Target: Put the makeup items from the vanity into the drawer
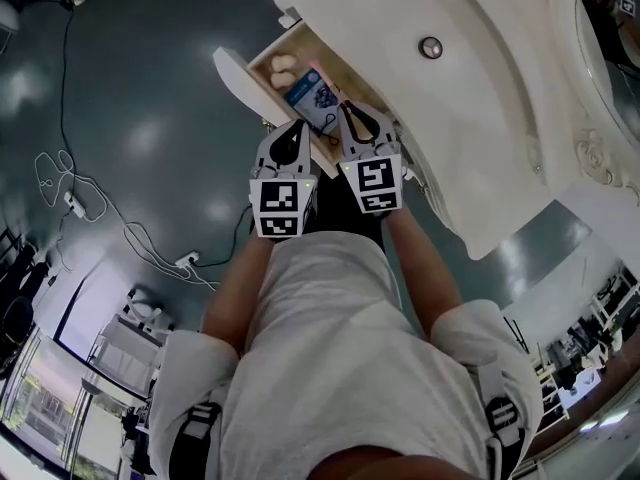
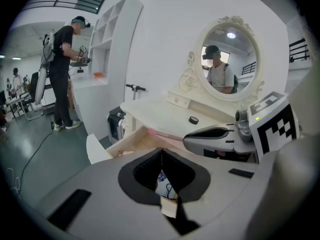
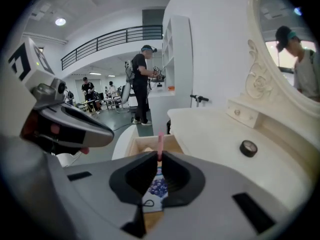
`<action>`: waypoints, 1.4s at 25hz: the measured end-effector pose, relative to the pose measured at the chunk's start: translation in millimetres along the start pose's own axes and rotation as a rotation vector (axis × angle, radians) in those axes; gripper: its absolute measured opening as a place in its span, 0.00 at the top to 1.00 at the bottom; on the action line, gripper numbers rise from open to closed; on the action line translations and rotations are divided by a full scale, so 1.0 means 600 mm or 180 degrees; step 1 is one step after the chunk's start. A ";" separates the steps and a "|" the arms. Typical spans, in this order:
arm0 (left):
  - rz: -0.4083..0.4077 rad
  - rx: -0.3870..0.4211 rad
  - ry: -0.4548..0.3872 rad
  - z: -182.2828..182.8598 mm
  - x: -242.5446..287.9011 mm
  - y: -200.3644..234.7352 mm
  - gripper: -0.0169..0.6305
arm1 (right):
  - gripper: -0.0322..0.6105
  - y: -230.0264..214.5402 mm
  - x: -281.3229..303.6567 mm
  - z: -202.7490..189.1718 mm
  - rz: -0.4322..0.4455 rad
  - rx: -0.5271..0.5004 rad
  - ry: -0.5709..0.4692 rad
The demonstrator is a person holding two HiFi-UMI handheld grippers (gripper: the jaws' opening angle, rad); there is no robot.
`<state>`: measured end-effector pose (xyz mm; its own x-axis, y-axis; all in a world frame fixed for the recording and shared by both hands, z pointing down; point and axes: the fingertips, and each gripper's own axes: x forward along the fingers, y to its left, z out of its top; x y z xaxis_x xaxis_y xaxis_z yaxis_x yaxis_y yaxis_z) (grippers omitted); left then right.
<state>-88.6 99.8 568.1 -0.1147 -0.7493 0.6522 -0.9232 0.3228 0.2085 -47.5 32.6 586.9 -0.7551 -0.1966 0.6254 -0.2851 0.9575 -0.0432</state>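
Note:
The vanity's wooden drawer (image 1: 258,68) stands pulled open, and both grippers hover over its near end. My right gripper (image 3: 160,156) is shut on a thin pink stick (image 3: 160,140) that points out over the drawer. The same stick (image 2: 162,134) pokes from the right gripper (image 2: 220,134) in the left gripper view. My left gripper (image 2: 161,154) is shut with nothing between its pads. In the drawer lie a blue printed packet (image 1: 315,101) and a beige round item (image 1: 283,65). The packet (image 3: 157,186) shows below the right jaws. A small black round item (image 1: 430,47) sits on the white vanity top.
The oval mirror (image 2: 230,59) rises behind the vanity top (image 3: 210,129). Cables (image 1: 90,208) trail over the dark floor left of the drawer. A person (image 2: 62,69) stands at a white shelf unit further off, and a scooter handle (image 2: 134,88) is beside it.

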 end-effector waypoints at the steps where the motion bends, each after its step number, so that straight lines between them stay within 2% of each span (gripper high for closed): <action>1: 0.0011 0.0015 0.0003 -0.002 0.003 0.004 0.96 | 0.89 0.001 0.009 -0.011 0.0015 0.0041 0.0065; 8: 0.0037 -0.0006 0.0123 -0.023 0.015 0.029 0.96 | 0.89 0.000 0.060 -0.069 -0.0027 0.0125 0.0525; 24: -0.0065 -0.0078 0.0341 -0.044 0.042 0.069 0.96 | 0.89 -0.006 0.145 -0.153 -0.0151 0.0370 0.1096; 35: -0.0159 0.0032 0.0387 -0.043 0.037 0.074 0.96 | 0.89 -0.002 0.162 -0.193 -0.0135 0.0631 0.1362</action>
<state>-123.0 112.5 610.6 -0.0239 -0.6885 0.7248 -0.9304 0.2806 0.2360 -52.2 37.0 738.3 -0.4411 -0.0903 0.8929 -0.4492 0.8836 -0.1326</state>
